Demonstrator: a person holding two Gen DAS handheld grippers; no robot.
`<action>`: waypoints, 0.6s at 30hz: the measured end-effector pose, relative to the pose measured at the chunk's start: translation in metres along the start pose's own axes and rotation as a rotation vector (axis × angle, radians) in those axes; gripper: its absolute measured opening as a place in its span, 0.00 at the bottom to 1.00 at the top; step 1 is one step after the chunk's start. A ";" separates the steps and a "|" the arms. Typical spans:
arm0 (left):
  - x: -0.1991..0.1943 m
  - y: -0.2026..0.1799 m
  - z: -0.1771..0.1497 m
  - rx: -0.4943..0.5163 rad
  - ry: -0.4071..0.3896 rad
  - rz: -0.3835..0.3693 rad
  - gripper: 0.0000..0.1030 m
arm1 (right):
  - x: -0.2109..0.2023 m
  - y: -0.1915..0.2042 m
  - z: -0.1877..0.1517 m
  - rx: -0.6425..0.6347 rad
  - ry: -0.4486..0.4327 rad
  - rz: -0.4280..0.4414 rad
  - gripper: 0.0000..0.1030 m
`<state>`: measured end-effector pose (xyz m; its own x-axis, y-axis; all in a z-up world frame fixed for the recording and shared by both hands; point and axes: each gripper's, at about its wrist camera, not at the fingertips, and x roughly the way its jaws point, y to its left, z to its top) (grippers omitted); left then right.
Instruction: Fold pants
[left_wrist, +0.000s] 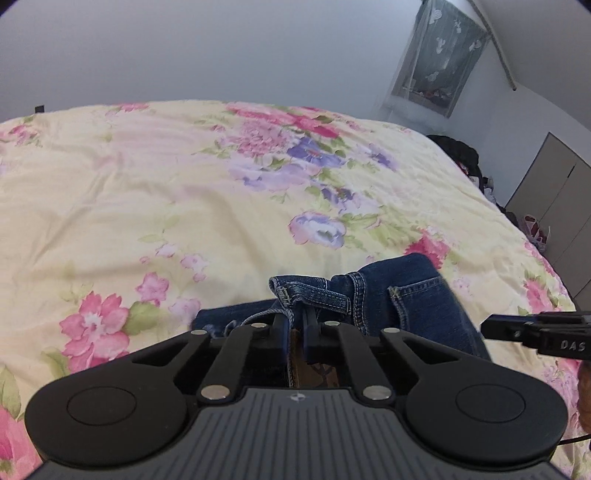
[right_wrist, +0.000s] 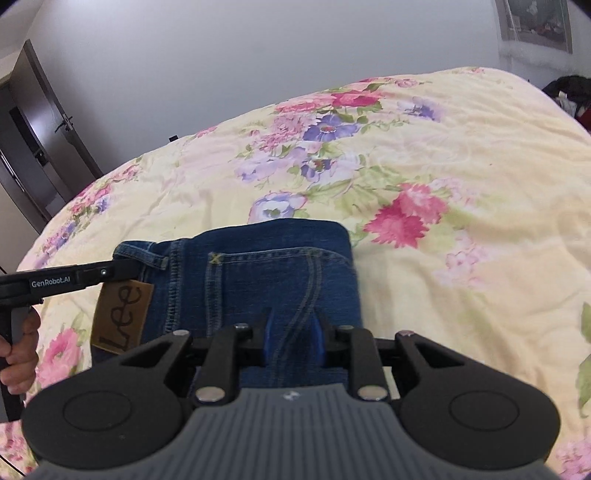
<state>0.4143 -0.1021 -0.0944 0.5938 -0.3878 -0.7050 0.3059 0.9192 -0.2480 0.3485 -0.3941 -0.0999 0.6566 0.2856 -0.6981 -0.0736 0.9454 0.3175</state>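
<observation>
The dark blue jeans (right_wrist: 258, 280) lie bunched on the floral bedspread (right_wrist: 443, 155), back pocket and tan "Lee" patch (right_wrist: 122, 317) facing up. My left gripper (left_wrist: 295, 317) is shut on the jeans' waistband (left_wrist: 310, 293) near a belt loop; it also shows in the right wrist view (right_wrist: 125, 271) at the waistband's left end. My right gripper (right_wrist: 291, 332) has its fingers apart, with the denim below the pocket between them; whether the blue pads (right_wrist: 267, 338) touch the cloth I cannot tell. It also shows at the right in the left wrist view (left_wrist: 491, 328).
The bedspread (left_wrist: 147, 184) fills both views. Dark clothes (left_wrist: 461, 155) are piled off the bed's far right edge, next to a grey cabinet (left_wrist: 554, 206). A door (right_wrist: 44, 140) stands at the left. A window (left_wrist: 439, 55) is in the back wall.
</observation>
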 end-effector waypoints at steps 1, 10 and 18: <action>0.007 0.006 -0.004 -0.013 0.012 0.010 0.07 | 0.000 -0.002 0.000 -0.018 0.000 -0.015 0.17; 0.044 0.037 -0.017 -0.085 0.051 -0.001 0.09 | 0.058 0.007 0.036 -0.156 0.023 -0.046 0.06; 0.056 0.051 -0.020 -0.119 0.059 -0.041 0.11 | 0.139 -0.005 0.044 -0.077 0.142 -0.088 0.04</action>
<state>0.4485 -0.0755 -0.1602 0.5371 -0.4236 -0.7294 0.2367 0.9057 -0.3516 0.4737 -0.3661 -0.1703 0.5506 0.2154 -0.8065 -0.0810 0.9754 0.2052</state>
